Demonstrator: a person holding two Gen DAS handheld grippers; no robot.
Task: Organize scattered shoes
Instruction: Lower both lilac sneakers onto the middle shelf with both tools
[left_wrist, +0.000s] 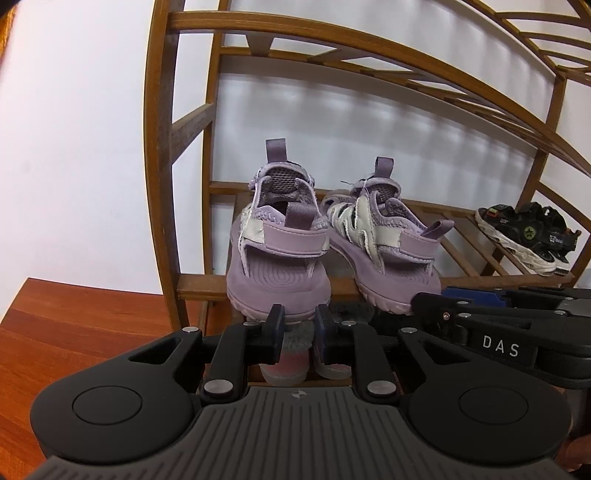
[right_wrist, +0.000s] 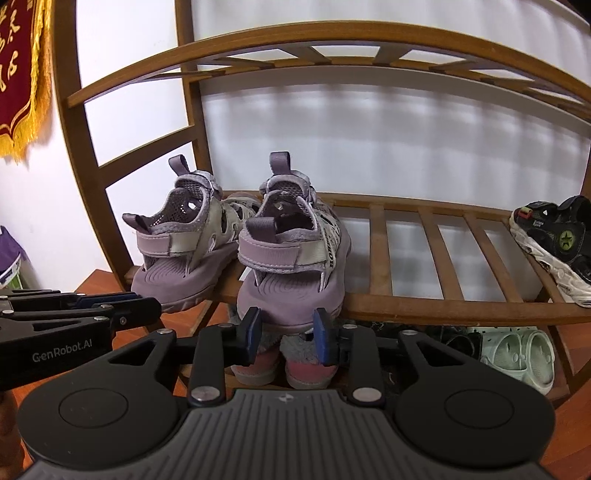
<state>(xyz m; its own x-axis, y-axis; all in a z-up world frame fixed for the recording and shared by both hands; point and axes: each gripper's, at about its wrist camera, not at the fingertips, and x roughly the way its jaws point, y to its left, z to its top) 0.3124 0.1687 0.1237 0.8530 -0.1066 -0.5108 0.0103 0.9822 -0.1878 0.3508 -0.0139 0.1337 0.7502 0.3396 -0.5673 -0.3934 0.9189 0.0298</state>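
Two lilac sandals stand side by side on the slatted shelf (left_wrist: 199, 286) of a wooden shoe rack, heels toward me and hanging a little over the front rail. My left gripper (left_wrist: 300, 325) hovers just in front of and below the left sandal (left_wrist: 277, 266), its fingers slightly apart with nothing between them. My right gripper (right_wrist: 288, 328) is open at the heel of the right sandal (right_wrist: 291, 266); its blue pads (right_wrist: 320, 332) sit in front of the sole without clamping it. The left sandal (right_wrist: 177, 251) and right sandal (left_wrist: 388, 251) show in both views.
A black and white sandal (right_wrist: 557, 243) lies at the shelf's right end, with bare slats (right_wrist: 443, 258) between. Below are pink fuzzy slippers (right_wrist: 295, 365) and pale green clogs (right_wrist: 517, 354). A red banner (right_wrist: 22, 74) hangs on the left wall; the floor (left_wrist: 55, 332) is wood.
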